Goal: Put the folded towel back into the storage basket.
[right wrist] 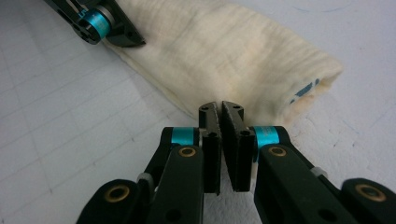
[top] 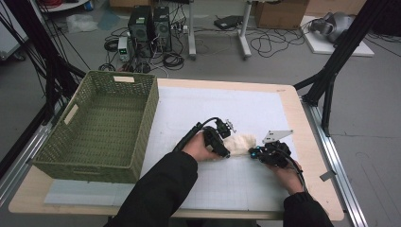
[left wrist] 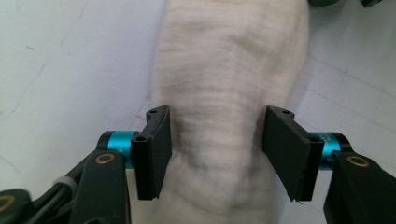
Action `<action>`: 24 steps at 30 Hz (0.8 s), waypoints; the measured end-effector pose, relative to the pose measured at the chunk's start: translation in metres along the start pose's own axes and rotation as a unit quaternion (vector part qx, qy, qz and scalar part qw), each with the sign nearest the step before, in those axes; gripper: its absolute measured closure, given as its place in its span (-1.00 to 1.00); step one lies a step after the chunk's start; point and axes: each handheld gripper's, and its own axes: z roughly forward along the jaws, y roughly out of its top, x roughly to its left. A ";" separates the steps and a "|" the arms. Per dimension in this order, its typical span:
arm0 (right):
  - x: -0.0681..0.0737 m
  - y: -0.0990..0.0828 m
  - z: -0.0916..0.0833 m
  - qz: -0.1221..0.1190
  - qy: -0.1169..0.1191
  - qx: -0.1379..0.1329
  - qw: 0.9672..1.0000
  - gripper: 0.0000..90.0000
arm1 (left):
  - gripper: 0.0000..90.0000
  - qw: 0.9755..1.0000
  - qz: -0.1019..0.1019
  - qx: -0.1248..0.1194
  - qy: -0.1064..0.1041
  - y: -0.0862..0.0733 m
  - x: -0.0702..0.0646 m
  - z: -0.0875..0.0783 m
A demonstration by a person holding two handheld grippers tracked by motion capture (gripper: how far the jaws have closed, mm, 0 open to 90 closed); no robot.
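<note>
Item: cream cloth [top: 240, 143], rolled or folded, lying on the white mat [top: 246, 109] right of the green basket [top: 101, 124].

Left gripper [left wrist: 215, 149]: jaws parted astride the cloth, pads not pressing.

Right gripper [right wrist: 220, 140]: jaws pinched together at the cloth's near edge; whether fabric is caught cannot be told.

Step judged: regrasping. Next required: left jaws closed before lifting toward the basket.

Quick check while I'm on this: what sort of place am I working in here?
Most likely a lab or recording workshop, not a home. Computer towers and tangled cables sit on the bare floor, black rig struts flank the table, and cardboard boxes stand behind.
</note>
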 end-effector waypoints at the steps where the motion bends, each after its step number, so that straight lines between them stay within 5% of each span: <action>1: 0.000 0.000 0.000 -0.001 -0.001 0.000 1.000 0.91 | -0.02 1.000 0.003 0.001 0.002 0.000 0.000 0.000; 12: 0.000 0.001 -0.002 0.006 -0.010 -0.011 1.000 0.77 | 0.54 1.000 0.013 -0.010 0.005 0.001 -0.001 0.000; 16: -0.002 0.001 -0.004 0.018 -0.011 -0.024 0.999 0.59 | 0.75 1.000 0.004 -0.018 -0.002 0.000 0.003 0.000; 24: -0.009 -0.003 -0.013 0.062 -0.016 -0.054 0.997 0.10 | 0.80 0.999 -0.026 -0.028 -0.013 -0.002 0.007 0.000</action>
